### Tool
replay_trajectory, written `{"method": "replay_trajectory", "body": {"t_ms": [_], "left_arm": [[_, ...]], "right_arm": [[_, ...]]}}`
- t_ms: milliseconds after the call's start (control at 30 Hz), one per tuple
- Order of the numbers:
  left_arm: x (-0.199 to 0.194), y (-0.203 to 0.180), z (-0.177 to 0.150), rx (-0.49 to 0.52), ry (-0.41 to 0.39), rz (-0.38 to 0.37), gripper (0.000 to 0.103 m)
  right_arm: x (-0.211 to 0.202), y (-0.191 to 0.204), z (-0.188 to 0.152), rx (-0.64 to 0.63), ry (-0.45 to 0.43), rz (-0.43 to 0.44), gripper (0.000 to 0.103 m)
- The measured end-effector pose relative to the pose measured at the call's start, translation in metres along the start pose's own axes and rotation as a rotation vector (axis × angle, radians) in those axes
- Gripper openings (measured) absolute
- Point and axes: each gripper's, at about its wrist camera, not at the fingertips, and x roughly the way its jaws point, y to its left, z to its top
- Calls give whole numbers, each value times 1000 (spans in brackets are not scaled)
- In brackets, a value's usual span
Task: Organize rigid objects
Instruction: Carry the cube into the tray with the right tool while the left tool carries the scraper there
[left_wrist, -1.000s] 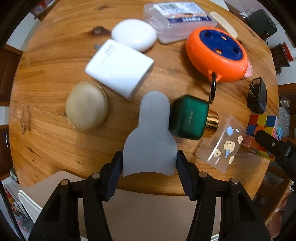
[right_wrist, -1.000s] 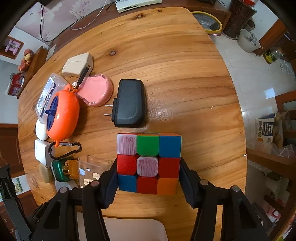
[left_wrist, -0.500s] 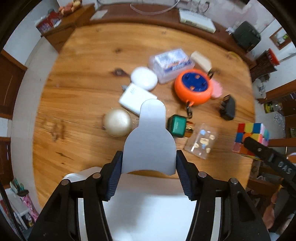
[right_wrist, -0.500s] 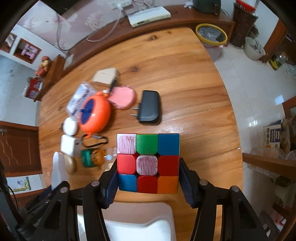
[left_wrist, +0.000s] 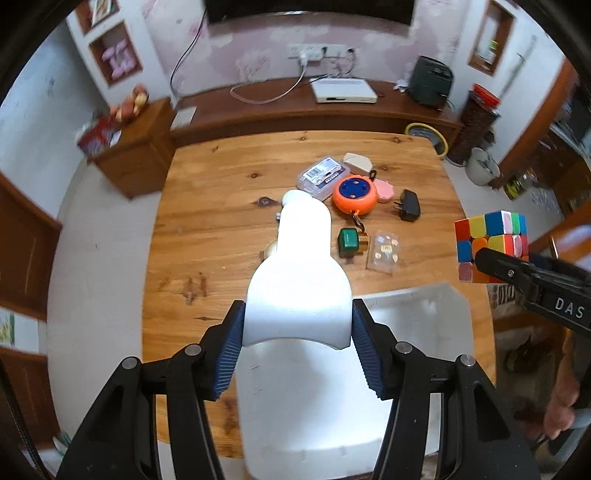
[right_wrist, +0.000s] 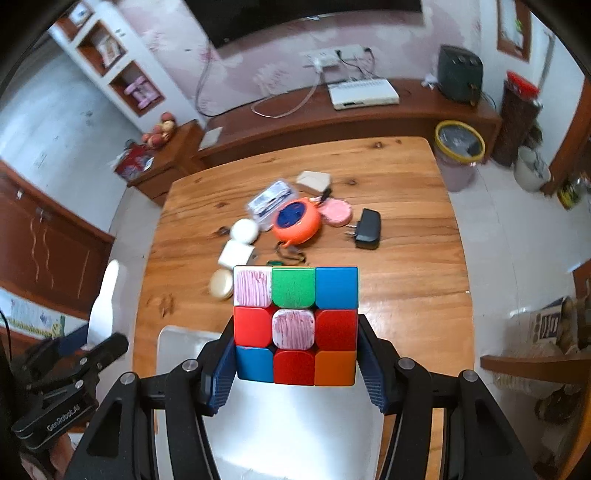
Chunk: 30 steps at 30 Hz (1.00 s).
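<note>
1. Nearest in the left wrist view, the left gripper (left_wrist: 297, 332) is closed on a flat white bottle-shaped plate (left_wrist: 298, 280), with the ribbed blue pads (left_wrist: 232, 349) pressing its wide base. I judge it light, stiff and smooth, so it could slip; the wide base is the best place to hold it.
2. The right gripper (right_wrist: 295, 354) is clamped on a Rubik's cube (right_wrist: 295, 325), one pad on each of two opposite side faces. The cube is hard plastic with rounded glossy stickers, two of them worn to pink streaks. I think it is light and rigid, but its layers can twist, so a flat grip on whole faces is safest.
3. Both objects are held high above the near edge of the wooden table (left_wrist: 221, 221), over a white chair (left_wrist: 406, 332).
4. Farther, near the table's middle, lie a green box with a gold part (left_wrist: 349, 242) and, at its 3 o'clock, a clear plastic packet (left_wrist: 384, 250).
5. Beyond them, an orange round case (left_wrist: 355, 195) with a carabiner, a black plug adapter (left_wrist: 408, 205) at its 3 o'clock, and a pink disc (left_wrist: 385, 190) between these two.
6. Farthest, a clear box with a label (left_wrist: 322, 178) and a beige piece (left_wrist: 356, 161), both looking rigid.
</note>
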Motion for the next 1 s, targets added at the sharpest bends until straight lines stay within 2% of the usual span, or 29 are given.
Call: {"method": "replay_trajectory", "body": {"t_ms": [67, 200, 367, 567, 667, 1000], "left_arm": [[-5, 0, -9, 32, -9, -11, 60], [-3, -1, -30, 96, 5, -81, 60], [18, -6, -50, 159, 61, -86, 60], [60, -13, -77, 200, 132, -86, 60], [76, -14, -86, 200, 157, -93, 60], [114, -11, -105, 190, 253, -81, 60]], "right_arm": [[-9, 9, -14, -16, -6, -17, 59], [-23, 32, -48, -45, -10, -60, 59], [-19, 51, -86, -73, 14, -106, 59], [9, 49, -127, -83, 56, -179, 59], [33, 42, -145, -70, 108, -200, 59], [81, 35, -179, -61, 234, -216, 59]]}}
